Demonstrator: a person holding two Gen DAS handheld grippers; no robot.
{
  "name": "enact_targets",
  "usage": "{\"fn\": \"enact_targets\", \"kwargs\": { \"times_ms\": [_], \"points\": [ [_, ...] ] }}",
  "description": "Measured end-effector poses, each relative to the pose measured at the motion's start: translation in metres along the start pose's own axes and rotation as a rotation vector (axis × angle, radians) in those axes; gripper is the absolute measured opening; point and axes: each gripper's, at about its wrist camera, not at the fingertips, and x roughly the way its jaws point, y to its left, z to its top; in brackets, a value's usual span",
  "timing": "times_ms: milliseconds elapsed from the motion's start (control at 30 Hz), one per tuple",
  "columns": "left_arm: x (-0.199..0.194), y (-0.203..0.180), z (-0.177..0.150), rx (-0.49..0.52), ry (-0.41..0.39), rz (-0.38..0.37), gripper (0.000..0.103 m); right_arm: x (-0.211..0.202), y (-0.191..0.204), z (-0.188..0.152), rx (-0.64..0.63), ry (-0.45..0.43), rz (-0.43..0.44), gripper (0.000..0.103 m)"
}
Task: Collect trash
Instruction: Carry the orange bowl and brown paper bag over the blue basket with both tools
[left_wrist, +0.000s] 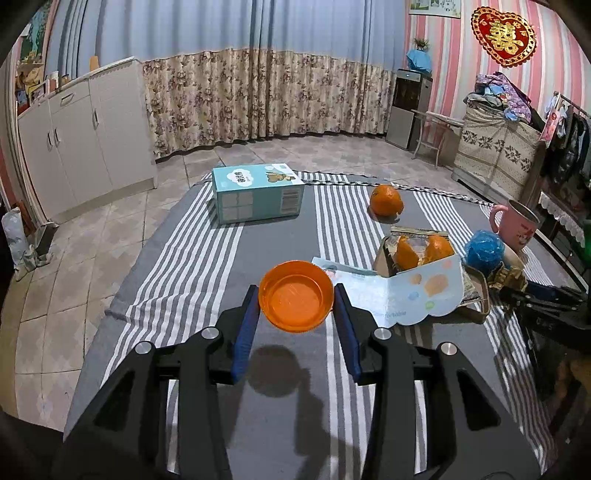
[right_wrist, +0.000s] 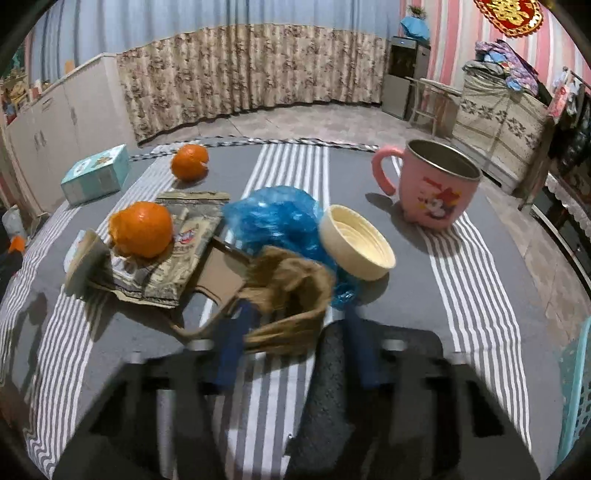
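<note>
The surface (left_wrist: 280, 240), under a grey cloth with white stripes, carries everything; places here are given from the pink mug (right_wrist: 436, 184), which stands upright with its mouth up and its handle to the left in the right wrist view. It bears a cartoon print; no writing on it can be read. Well to its left lies a light blue carton (left_wrist: 255, 195) with a barcode panel, its print too small to read. A whole orange (left_wrist: 386, 199) sits between carton and mug. Nearer the camera than the mug is the trash heap: a printed wrapper (right_wrist: 184, 236) under orange peel (right_wrist: 142, 229), a flat card with pastel blobs (left_wrist: 417, 295), a crumpled blue plastic bag (right_wrist: 273, 218) and a cream lid (right_wrist: 356, 247) tilted on its side, hollow facing up and right.

The left hand-held gripper (left_wrist: 297, 301) is clamped on a small orange plastic bowl (left_wrist: 295, 295), held mouth up above the surface, left of the heap.

The right hand-held gripper (right_wrist: 293, 328) has its blue pads (right_wrist: 232, 343) pressed on a crumpled brown paper scrap (right_wrist: 291, 299), just in front of the blue bag.
</note>
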Motion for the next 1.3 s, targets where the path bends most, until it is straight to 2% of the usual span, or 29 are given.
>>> {"fn": "enact_targets", "kwargs": {
  "times_ms": [267, 500, 700, 900, 1000, 1100, 1200, 1300],
  "points": [
    [-0.010, -0.021, 0.005, 0.027, -0.014, -0.006, 0.039, -0.046, -0.017, -0.003, 0.021, -0.099, 0.074, 0.039],
    [-0.029, -0.065, 0.008, 0.073, -0.048, -0.053, 0.039, -0.100, -0.068, -0.018, 0.070, -0.174, 0.052, 0.039],
    [-0.042, -0.120, 0.005, 0.121, -0.073, -0.125, 0.039, -0.139, -0.130, -0.042, 0.104, -0.221, -0.038, 0.039],
    [-0.051, -0.180, -0.001, 0.165, -0.082, -0.218, 0.039, -0.173, -0.204, -0.079, 0.161, -0.240, -0.173, 0.039],
    [-0.054, -0.216, -0.004, 0.203, -0.079, -0.261, 0.039, -0.182, -0.237, -0.094, 0.210, -0.243, -0.230, 0.039],
    [-0.058, -0.253, -0.009, 0.229, -0.072, -0.307, 0.039, -0.190, -0.276, -0.103, 0.304, -0.247, -0.248, 0.039],
    [-0.062, -0.297, -0.016, 0.269, -0.065, -0.358, 0.039, -0.190, -0.295, -0.110, 0.302, -0.239, -0.336, 0.039],
    [-0.067, -0.345, -0.026, 0.308, -0.054, -0.422, 0.039, -0.188, -0.316, -0.117, 0.349, -0.226, -0.352, 0.039]
  ]
}}
